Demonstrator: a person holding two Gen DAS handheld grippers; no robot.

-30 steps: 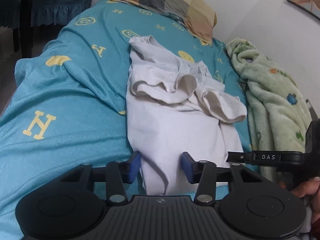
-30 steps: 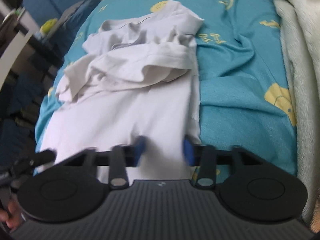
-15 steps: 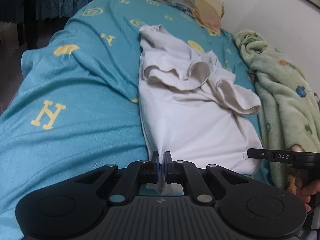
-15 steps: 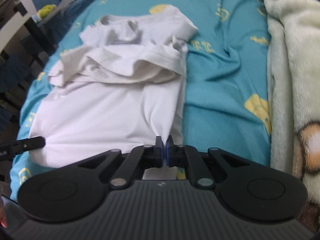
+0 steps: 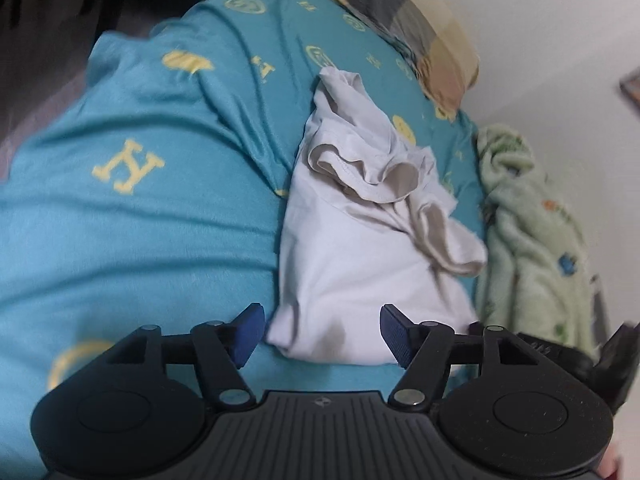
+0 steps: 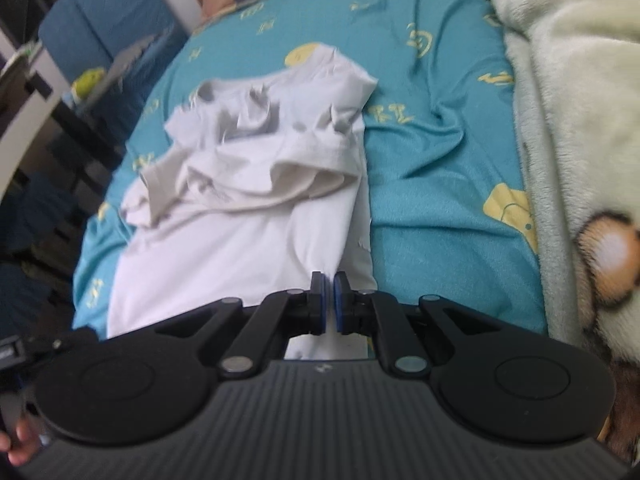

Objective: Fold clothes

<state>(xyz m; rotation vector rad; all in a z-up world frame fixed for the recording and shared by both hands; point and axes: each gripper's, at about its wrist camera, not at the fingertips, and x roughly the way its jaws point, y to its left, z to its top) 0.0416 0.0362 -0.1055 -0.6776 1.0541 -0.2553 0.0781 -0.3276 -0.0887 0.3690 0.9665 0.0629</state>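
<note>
2 close wrist views, shared shirt [image 5: 360, 256]

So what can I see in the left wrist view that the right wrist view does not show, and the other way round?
Only the left wrist view shows the left claw, open, with the near edge of the white shirt between its fingers but not pinched, and a framed picture on the wall.

Only the right wrist view shows the right claw, shut on the shirt's near edge, and blue seats beside the bed.

Both show the shirt with its sleeves folded in, the teal bedsheet, the green blanket and the checked pillow.
</note>
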